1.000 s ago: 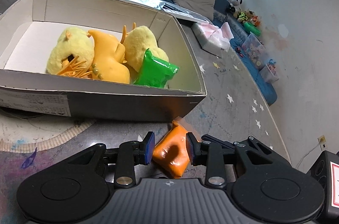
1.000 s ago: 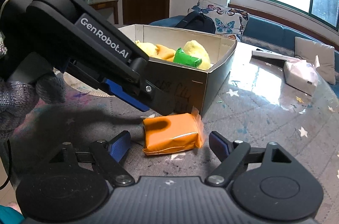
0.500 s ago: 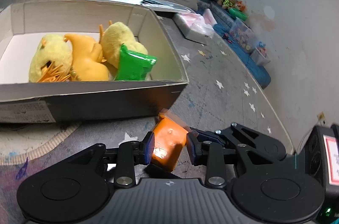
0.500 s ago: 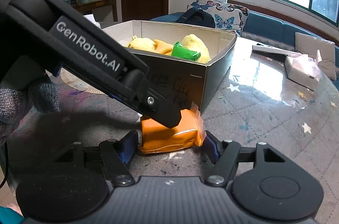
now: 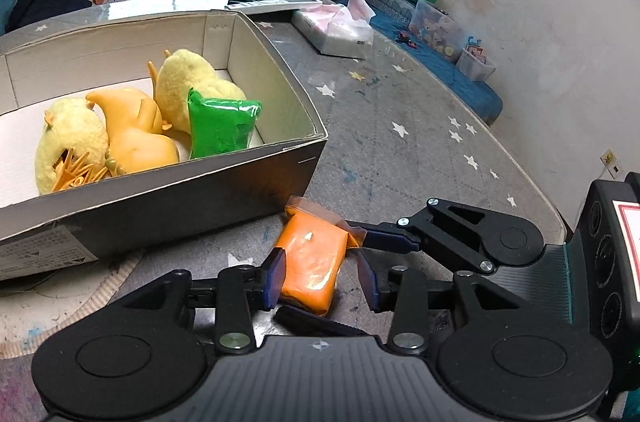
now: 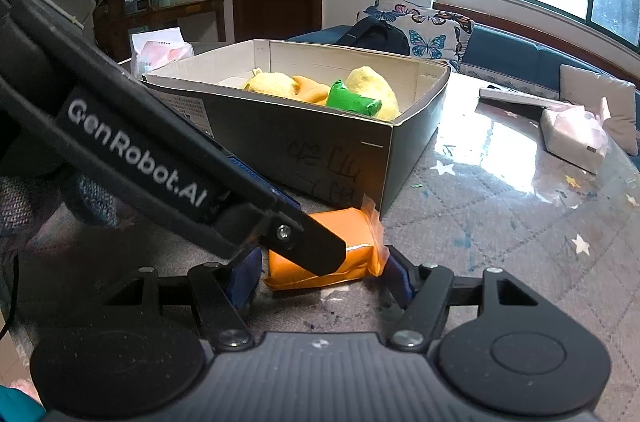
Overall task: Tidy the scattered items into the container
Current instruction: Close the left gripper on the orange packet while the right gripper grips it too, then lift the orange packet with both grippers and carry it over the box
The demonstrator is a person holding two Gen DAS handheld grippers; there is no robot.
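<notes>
The orange pouch [image 5: 314,264] lay low in the frame's centre, beside the box [image 5: 200,194]. My left claw [image 5: 322,278] straddled it, spread; my right claw [image 6: 322,272] pinched its ends. It looked soft, light and slippery, so its middle seemed best.

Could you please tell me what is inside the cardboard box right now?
The cardboard box holds two fuzzy yellow plush toys, an orange rubber toy between them and a green packet. Anything beneath them is covered.
</notes>
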